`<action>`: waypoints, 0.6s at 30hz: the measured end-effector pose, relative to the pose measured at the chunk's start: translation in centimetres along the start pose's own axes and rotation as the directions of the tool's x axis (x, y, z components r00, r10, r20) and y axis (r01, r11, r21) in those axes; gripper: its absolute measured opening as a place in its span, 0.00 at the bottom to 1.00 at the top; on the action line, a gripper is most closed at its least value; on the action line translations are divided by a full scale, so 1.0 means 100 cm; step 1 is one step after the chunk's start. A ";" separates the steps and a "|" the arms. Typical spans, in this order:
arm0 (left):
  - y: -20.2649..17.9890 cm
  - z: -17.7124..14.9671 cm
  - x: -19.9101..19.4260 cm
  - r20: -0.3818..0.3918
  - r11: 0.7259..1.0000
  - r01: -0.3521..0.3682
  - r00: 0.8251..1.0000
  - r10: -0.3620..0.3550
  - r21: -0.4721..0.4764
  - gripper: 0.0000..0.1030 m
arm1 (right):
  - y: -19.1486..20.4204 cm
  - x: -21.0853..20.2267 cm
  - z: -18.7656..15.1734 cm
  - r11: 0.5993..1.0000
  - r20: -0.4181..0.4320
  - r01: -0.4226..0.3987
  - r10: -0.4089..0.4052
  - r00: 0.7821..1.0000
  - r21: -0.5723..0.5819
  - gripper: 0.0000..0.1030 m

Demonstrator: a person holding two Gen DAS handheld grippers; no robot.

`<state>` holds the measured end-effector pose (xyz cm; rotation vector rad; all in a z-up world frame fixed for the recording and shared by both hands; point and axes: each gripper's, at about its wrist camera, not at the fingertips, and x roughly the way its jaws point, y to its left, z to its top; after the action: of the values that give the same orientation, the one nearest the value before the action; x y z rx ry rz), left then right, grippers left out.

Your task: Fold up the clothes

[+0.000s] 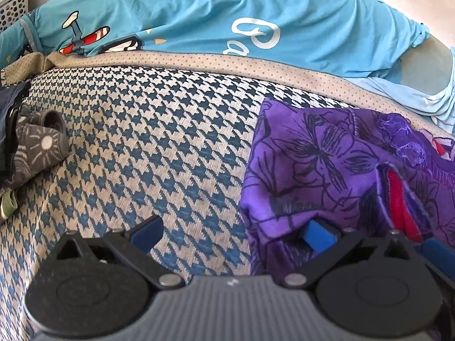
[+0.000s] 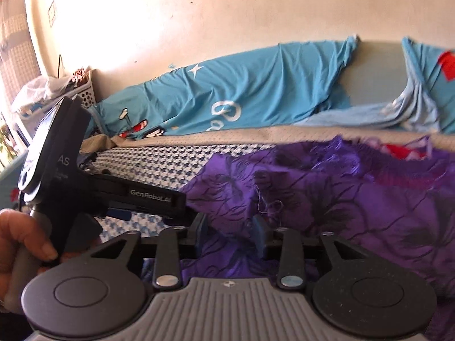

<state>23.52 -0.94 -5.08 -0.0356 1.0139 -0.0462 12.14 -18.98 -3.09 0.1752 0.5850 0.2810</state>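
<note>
A purple garment (image 1: 335, 164) with a dark flower print lies crumpled on the right side of a bed covered by a blue-and-white houndstooth blanket (image 1: 148, 142). A red strip (image 1: 398, 199) shows inside one of its folds.

The left tongs (image 1: 230, 233) stand wide over the blanket. Their left finger (image 1: 148, 228) is over bare blanket, while the right finger (image 1: 318, 234) is tucked into the near left edge of the purple garment; nothing is pinched between them.

In the right wrist view the right tongs (image 2: 230, 234) are narrowly parted, with purple cloth bunched in the gap between the blue pads (image 2: 260, 234). Whether the pads press on the cloth cannot be told. The left tool's black body (image 2: 85, 187) reaches in from the left of that view, held by a hand (image 2: 20, 244), its tip at the garment's left edge.

At the far side of the bed a turquoise sheet (image 1: 199, 8) with white lettering and cartoon prints lies against a pale wall (image 2: 227, 14). A rolled dark grey sock (image 1: 42, 142) sits at the blanket's left edge, and a perforated white basket (image 1: 14, 5) is at the far left.
</note>
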 end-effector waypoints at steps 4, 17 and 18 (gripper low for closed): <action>0.000 -0.001 0.001 -0.008 1.000 -0.001 1.000 0.001 -0.001 1.00 | 0.005 -0.003 0.000 0.999 -0.001 0.019 -0.019 1.000 -0.034 0.40; 0.001 0.000 0.003 -0.024 1.000 -0.006 1.000 0.006 -0.010 1.00 | 0.018 -0.016 -0.002 0.988 0.023 0.057 -0.054 0.998 -0.146 0.43; 0.001 0.000 0.003 -0.026 1.000 -0.006 1.000 0.006 -0.010 1.00 | 0.016 -0.016 -0.003 0.987 0.014 0.060 -0.058 0.998 -0.151 0.44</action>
<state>23.67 -0.88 -5.35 -0.0411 1.0398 -0.0365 10.36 -17.88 -2.16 0.0130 0.5556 0.2659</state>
